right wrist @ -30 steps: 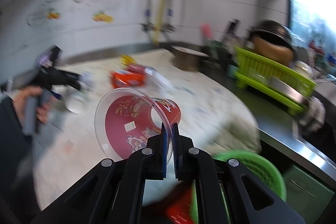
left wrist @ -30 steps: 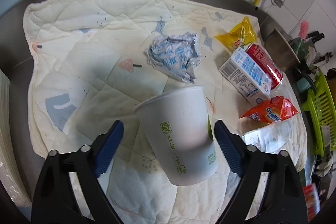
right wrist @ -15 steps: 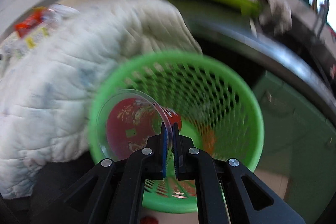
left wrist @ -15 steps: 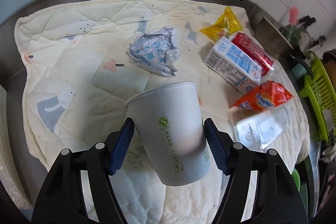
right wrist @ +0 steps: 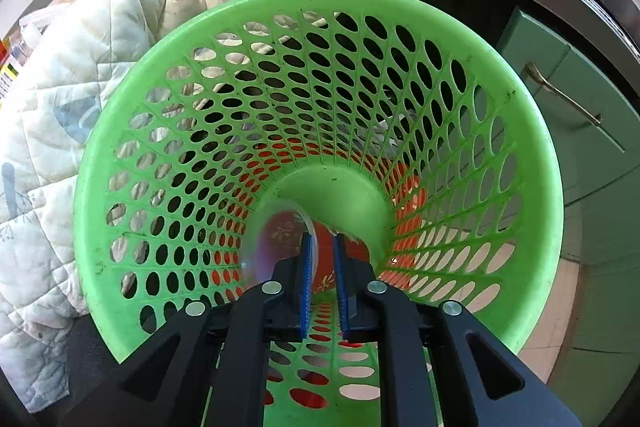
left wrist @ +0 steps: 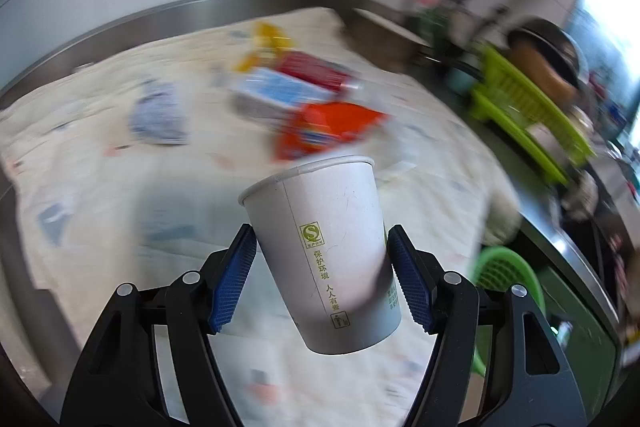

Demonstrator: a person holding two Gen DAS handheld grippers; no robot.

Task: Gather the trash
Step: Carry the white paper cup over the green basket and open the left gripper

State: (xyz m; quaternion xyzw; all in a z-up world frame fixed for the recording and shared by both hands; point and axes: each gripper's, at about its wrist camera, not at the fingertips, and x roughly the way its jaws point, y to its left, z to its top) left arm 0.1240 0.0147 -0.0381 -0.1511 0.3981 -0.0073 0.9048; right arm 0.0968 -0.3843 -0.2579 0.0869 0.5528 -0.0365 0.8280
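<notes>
My right hand-held gripper (right wrist: 322, 277) is opening, letting the red clear-lidded cup (right wrist: 280, 247) into the green mesh basket (right wrist: 532, 163); my left hand-held gripper (left wrist: 320, 279) clamps the white paper cup (left wrist: 328, 247), which could slip.

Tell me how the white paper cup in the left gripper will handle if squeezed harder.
The paper cup looks thin-walled and seems empty, so probably light and easily crushed. Its tapered, smooth sides sit tilted between the left gripper pads, so it may slip.
</notes>
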